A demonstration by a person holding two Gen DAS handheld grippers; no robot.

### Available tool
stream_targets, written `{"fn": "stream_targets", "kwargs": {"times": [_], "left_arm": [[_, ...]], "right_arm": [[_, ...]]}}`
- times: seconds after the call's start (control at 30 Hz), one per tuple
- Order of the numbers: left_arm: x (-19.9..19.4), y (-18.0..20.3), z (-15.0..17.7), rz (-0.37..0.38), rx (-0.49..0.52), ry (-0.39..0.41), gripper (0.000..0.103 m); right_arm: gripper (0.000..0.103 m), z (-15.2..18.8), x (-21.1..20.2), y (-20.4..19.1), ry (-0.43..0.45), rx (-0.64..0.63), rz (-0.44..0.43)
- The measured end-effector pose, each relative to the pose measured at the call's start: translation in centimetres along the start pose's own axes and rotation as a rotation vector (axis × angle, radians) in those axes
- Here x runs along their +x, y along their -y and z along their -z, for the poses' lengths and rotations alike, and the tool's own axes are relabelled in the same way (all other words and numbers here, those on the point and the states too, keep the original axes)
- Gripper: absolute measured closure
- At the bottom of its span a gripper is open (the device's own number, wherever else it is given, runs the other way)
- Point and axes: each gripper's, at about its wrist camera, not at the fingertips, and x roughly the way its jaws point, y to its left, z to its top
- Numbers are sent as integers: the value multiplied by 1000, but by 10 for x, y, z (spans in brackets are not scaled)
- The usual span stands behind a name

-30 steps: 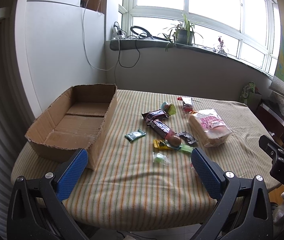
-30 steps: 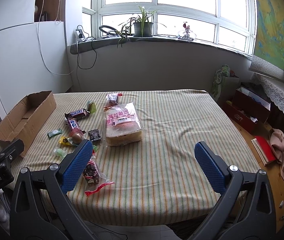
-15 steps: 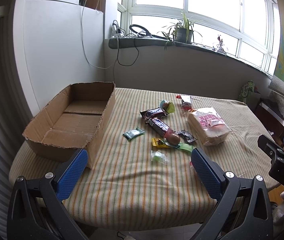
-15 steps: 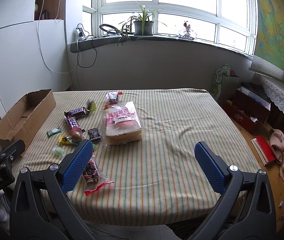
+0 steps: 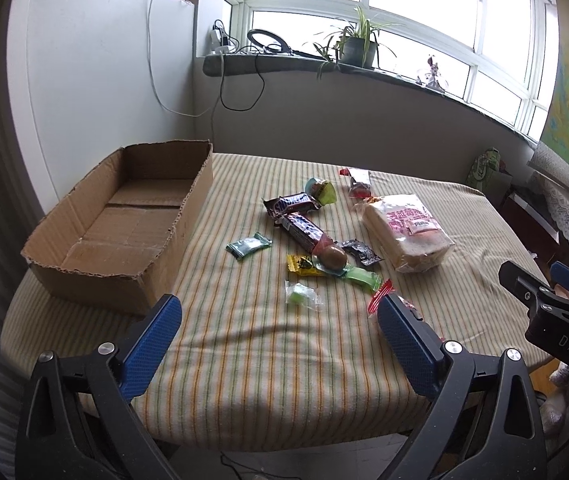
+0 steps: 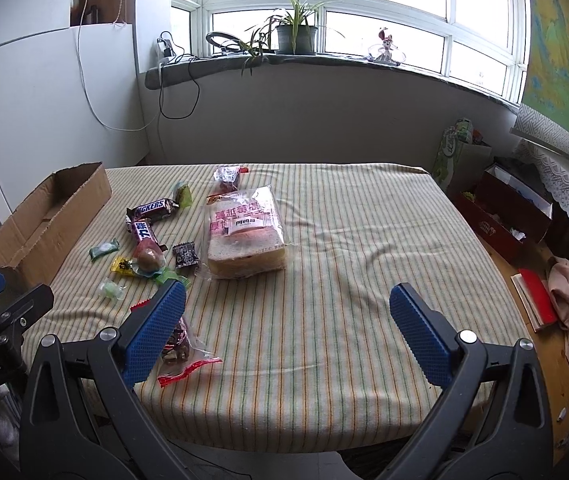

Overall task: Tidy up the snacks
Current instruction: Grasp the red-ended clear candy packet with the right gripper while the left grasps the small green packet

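An empty cardboard box lies at the table's left side. Loose snacks sit mid-table: a bagged bread loaf, two Snickers bars, a green sachet, a yellow wrapper with a brown ball, a pale green candy. A clear red-edged packet lies by the right gripper's left finger. My left gripper hangs open over the near table edge, holding nothing. My right gripper is open and empty too.
A striped cloth covers the table. Behind it a windowsill carries a potted plant and cables. On the floor at the right are red boxes and a crumpled cloth. A white cabinet stands behind the box.
Both cameras have shifted slightly; the left view now sits a little higher and further back. No snack has moved, and both grippers have stayed open.
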Motion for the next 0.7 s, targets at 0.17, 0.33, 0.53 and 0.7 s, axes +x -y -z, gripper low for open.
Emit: {"fn": "stream_targets", "kwargs": {"times": [0.17, 0.33, 0.53, 0.7], "left_arm": [[10, 1, 7, 49, -6, -65, 20], [23, 4, 11, 118, -31, -139, 34], [32, 3, 9, 152, -47, -183, 43], [46, 0, 1, 150, -54, -195, 56]], "right_arm": [[0, 3, 15, 11, -69, -12, -93], [1, 2, 28, 15, -132, -20, -194], [9, 7, 38, 9, -191, -43, -277], [21, 16, 46, -8, -232, -83, -346]]}}
